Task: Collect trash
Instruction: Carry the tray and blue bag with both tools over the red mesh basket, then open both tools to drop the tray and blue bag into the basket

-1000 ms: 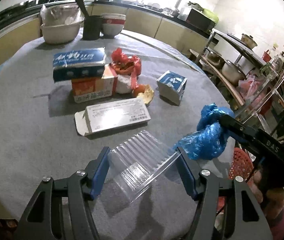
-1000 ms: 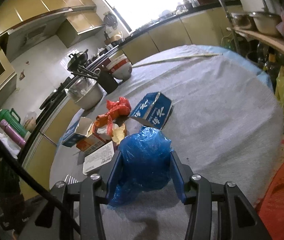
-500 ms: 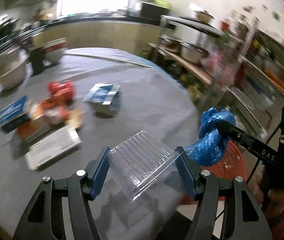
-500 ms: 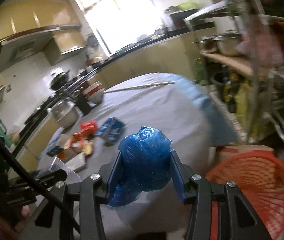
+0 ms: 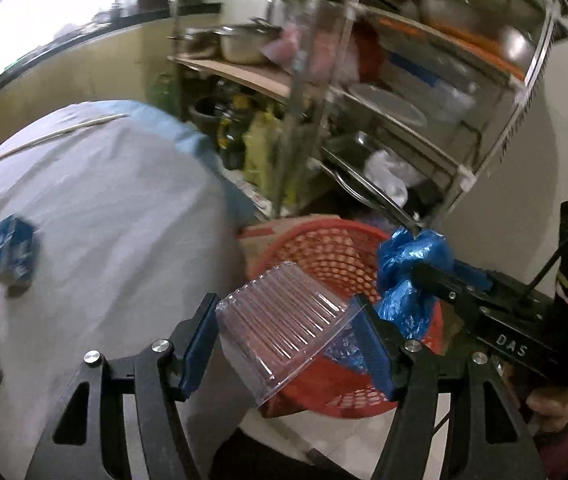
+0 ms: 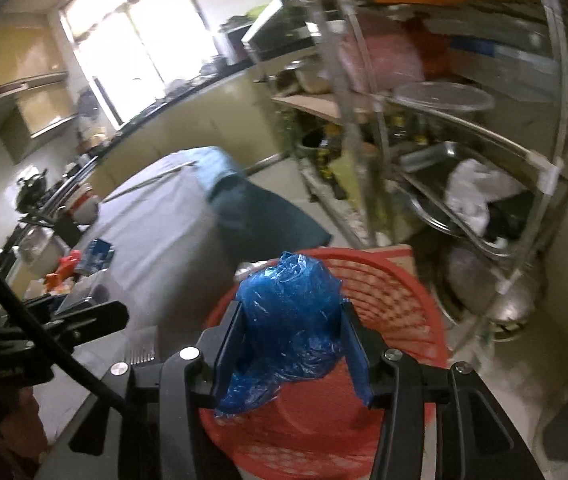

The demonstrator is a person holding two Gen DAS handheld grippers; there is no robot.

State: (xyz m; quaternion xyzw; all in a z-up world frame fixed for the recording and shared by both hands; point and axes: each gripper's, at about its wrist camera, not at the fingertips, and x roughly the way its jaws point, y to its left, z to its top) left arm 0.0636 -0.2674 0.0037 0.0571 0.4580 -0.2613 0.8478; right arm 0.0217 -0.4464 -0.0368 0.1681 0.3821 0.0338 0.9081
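Note:
My left gripper (image 5: pixel 288 336) is shut on a clear ribbed plastic tray (image 5: pixel 284 320) and holds it above the near rim of a red mesh basket (image 5: pixel 324 248) on the floor. My right gripper (image 6: pixel 290 340) is shut on a crumpled blue plastic bag (image 6: pixel 288 316) and holds it over the same red basket (image 6: pixel 396 312). The right gripper and its blue bag (image 5: pixel 412 276) also show in the left wrist view, to the right of the tray. More trash stays on the grey table (image 5: pixel 104 208): a blue carton (image 5: pixel 12 248) and red wrappers (image 6: pixel 70 260).
A metal rack (image 5: pixel 384 100) with pots, plates and bottles stands right behind the basket; it also shows in the right wrist view (image 6: pixel 464 128). A cardboard piece (image 6: pixel 400 252) lies by the basket. Kitchen counters (image 6: pixel 188 116) run along the far wall.
Both grippers swung right, away from the table and down over the red basket, each still holding its item. The table trash has slid to the left edge of view.

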